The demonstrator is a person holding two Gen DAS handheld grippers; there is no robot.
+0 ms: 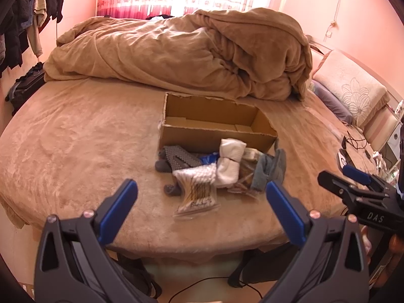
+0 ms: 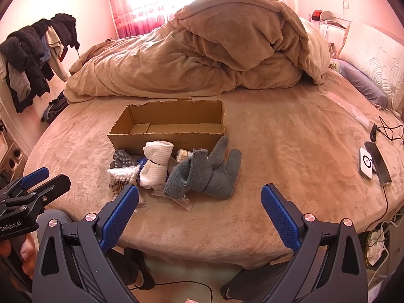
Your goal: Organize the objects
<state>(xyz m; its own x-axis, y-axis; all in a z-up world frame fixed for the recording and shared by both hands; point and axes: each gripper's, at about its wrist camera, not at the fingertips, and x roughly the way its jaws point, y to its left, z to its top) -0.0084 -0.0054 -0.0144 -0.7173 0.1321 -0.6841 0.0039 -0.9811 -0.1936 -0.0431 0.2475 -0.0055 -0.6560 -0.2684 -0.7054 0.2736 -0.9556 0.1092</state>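
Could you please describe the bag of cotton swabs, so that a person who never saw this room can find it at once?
On the bed, find the open cardboard box below the heaped blanket; a small pile lies against its near wall. The bag of cotton swabs is at the pile's left front corner, beside the rolled white socks. It alone is clear plastic, showing thin sticks with white tips.

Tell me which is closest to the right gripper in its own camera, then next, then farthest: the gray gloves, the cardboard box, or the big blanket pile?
From the right gripper:
1. Gray gloves, just ahead on the bed.
2. Cardboard box, behind the gloves, slightly left.
3. Blanket pile, far back by the window.
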